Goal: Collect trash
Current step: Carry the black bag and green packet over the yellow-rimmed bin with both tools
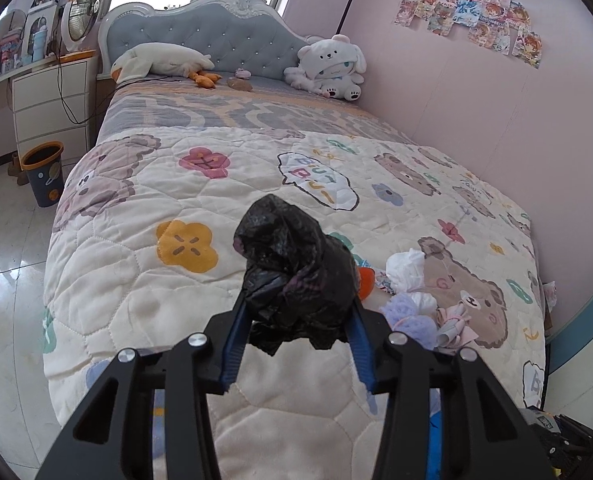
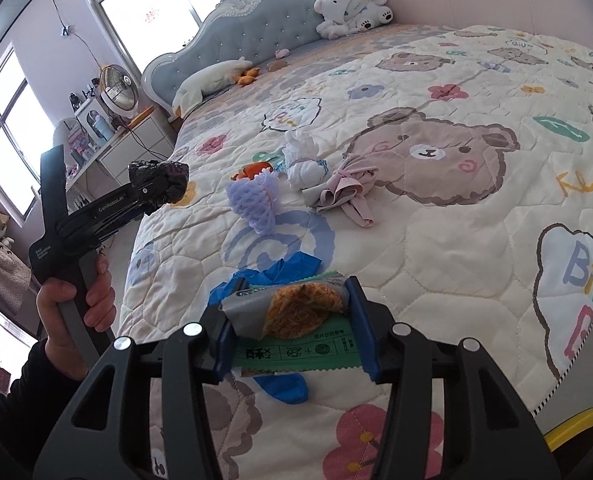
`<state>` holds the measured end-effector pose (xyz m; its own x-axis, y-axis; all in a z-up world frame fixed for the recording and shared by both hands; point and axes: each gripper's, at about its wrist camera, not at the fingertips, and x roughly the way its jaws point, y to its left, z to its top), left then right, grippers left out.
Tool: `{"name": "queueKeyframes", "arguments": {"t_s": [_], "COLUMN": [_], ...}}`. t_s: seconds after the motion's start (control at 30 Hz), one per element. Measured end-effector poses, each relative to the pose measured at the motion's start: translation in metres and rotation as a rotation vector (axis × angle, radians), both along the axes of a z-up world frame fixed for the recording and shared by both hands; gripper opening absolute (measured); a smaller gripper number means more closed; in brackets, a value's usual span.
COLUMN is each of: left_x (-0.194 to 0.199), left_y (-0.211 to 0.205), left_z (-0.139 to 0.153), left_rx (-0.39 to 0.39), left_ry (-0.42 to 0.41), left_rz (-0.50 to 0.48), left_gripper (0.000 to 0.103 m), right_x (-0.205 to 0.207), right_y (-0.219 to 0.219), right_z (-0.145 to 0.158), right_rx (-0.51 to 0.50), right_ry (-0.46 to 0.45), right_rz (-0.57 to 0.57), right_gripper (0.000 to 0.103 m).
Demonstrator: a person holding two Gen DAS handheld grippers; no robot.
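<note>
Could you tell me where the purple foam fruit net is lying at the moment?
In the right wrist view, the purple foam net lies on the quilt left of centre, beside the orange piece and white crumpled tissue, beyond the blue glove.

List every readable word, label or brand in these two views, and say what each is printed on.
"GenRoboLAI", roughly as it reads: side of the left gripper.
"BiU BiU": cloud patch on the quilt.
"Bi", with further letters cut off: another cloud patch.
Green snack wrapper in the right gripper: printed characters, too small to read.
Wall posters: too blurred.
</note>
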<state>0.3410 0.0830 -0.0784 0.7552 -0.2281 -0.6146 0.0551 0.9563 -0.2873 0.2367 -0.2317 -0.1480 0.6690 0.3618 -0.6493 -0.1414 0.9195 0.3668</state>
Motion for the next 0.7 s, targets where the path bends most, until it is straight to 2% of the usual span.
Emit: {"name": "queueKeyframes", "arguments": {"t_s": [0.37,0.7], "left_x": [-0.047,-0.096], "left_y": [-0.013,-0.038], "left_z": [0.023,0.045], "left_rx": [0.021,0.014], "left_ry": [-0.044,-0.080], "left_rz": [-0.039,-0.123], "left_gripper": [0.042,0.042], "right_x": [-0.028,-0.060], "right_y": [-0.001,-0.012], "right_z": [0.034,0.061], "right_rx": [0.000,-0.001], "right_ry": [-0.072,-0.126], "right_rz": [0.018,0.005], "right_gripper": [0.047,0.047]}}
